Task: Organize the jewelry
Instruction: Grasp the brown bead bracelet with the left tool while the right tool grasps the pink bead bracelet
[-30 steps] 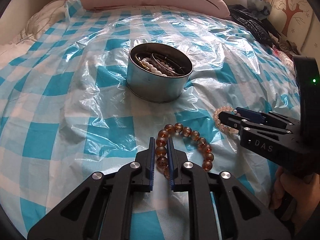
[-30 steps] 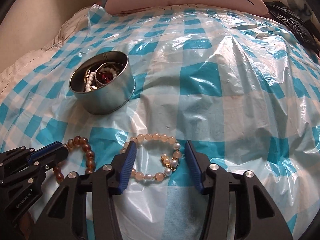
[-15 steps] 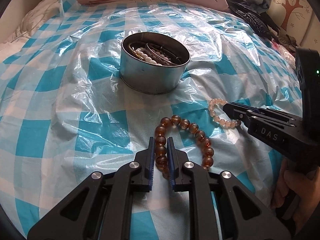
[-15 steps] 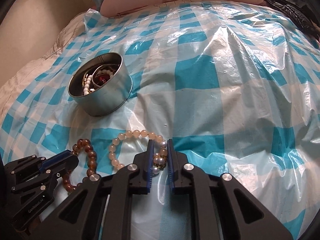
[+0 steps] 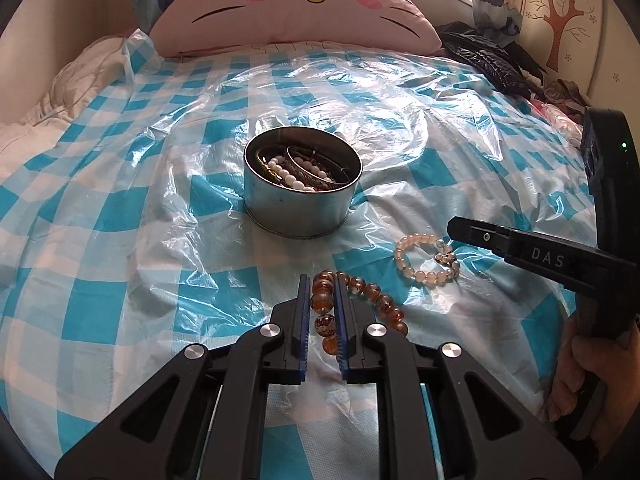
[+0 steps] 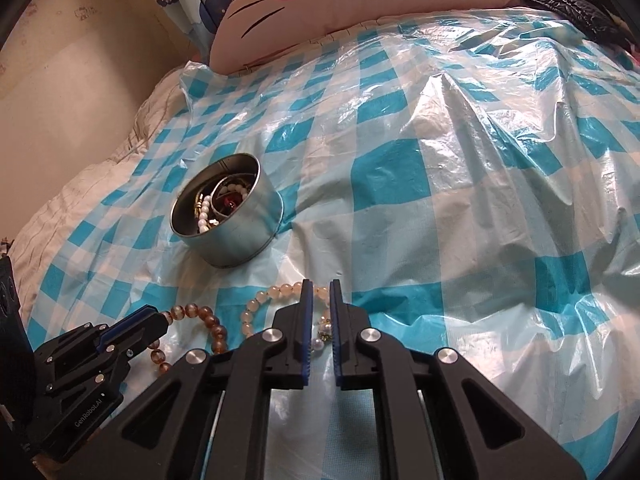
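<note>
Amber bracelet (image 5: 357, 301): left wrist view shows the left gripper (image 5: 322, 314) clamped on it as before, now lifted back from the tin (image 5: 302, 216). Right wrist view: right gripper (image 6: 319, 320), open a second ago, now pinches the pale bracelet (image 6: 280, 295). Both ready for tin transfer.

A bed is lying under a crinkled blue-and-white checked plastic sheet (image 5: 120, 208). A round metal tin (image 5: 300, 216) is sitting on it mid-bed. Nearer, an amber bead bracelet (image 5: 360, 300) and a pale pink bead bracelet (image 5: 424, 256) are lying side by side. A pink cat-face pillow (image 5: 296, 4) is resting at the head.
</note>
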The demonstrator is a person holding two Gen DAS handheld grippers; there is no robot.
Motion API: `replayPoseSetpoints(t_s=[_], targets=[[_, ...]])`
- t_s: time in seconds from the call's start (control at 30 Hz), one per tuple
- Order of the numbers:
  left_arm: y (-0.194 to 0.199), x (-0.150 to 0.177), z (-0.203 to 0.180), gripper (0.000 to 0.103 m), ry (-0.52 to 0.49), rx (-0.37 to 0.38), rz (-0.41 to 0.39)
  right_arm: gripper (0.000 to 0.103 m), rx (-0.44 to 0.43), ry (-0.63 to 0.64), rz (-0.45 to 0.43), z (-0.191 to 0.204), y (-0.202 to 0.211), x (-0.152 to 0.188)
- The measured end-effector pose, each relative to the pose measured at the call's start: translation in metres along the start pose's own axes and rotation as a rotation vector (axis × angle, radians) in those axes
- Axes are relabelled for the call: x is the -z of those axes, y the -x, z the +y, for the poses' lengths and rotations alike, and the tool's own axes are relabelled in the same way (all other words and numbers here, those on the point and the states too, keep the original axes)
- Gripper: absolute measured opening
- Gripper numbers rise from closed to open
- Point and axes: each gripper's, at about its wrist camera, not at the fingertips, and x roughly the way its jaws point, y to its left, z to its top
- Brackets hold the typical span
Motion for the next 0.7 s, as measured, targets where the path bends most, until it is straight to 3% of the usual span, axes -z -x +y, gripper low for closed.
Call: replayPoseSetpoints(t_s=[0.27, 0.3, 0.33, 0.37, 0.47, 0.57, 0.6, 0.63, 0.7], targets=[[0.001, -0.001, 0.0, 0.011, -0.008, -0.005, -0.006, 0.012, 0.015, -0.01, 0.01, -0.001, -0.002, -0.001], [0.0, -0.001, 0.0, 0.011, -0.009, -0.004, -0.004, 0.017, 0.026, -0.005, 0.024, 0.0, -0.006, 0.0], [0.0, -0.001, 0.0, 0.011, -0.009, -0.005, -0.003, 0.036, 0.036, 0.005, 0.036, 0.001, -0.009, 0.001], [0.0, 0.0, 0.0, 0.011, -0.009, -0.005, -0.001, 0.048, 0.05, 0.022, 0.043, 0.004, -0.011, 0.002], [-0.006, 0.001, 0.001, 0.011, -0.007, -0.003, 0.028, 0.048, 0.107, 0.104, 0.086, 0.019, -0.022, 0.006], [-0.025, 0.005, 0.002, 0.012, 0.003, -0.008, 0.131, 0.046, 0.165, 0.165, 0.117, 0.027, -0.032, 0.01], [-0.032, 0.007, 0.003, 0.014, 0.01, -0.003, 0.161, 0.04, 0.162, 0.177, 0.118, 0.029, -0.032, 0.011], [-0.034, 0.007, 0.004, 0.015, 0.016, 0.0, 0.167, 0.025, 0.149, 0.188, 0.122, 0.031, -0.032, 0.012], [-0.034, 0.008, 0.005, 0.015, 0.017, 0.004, 0.166, 0.014, 0.142, 0.213, 0.126, 0.036, -0.033, 0.013]])
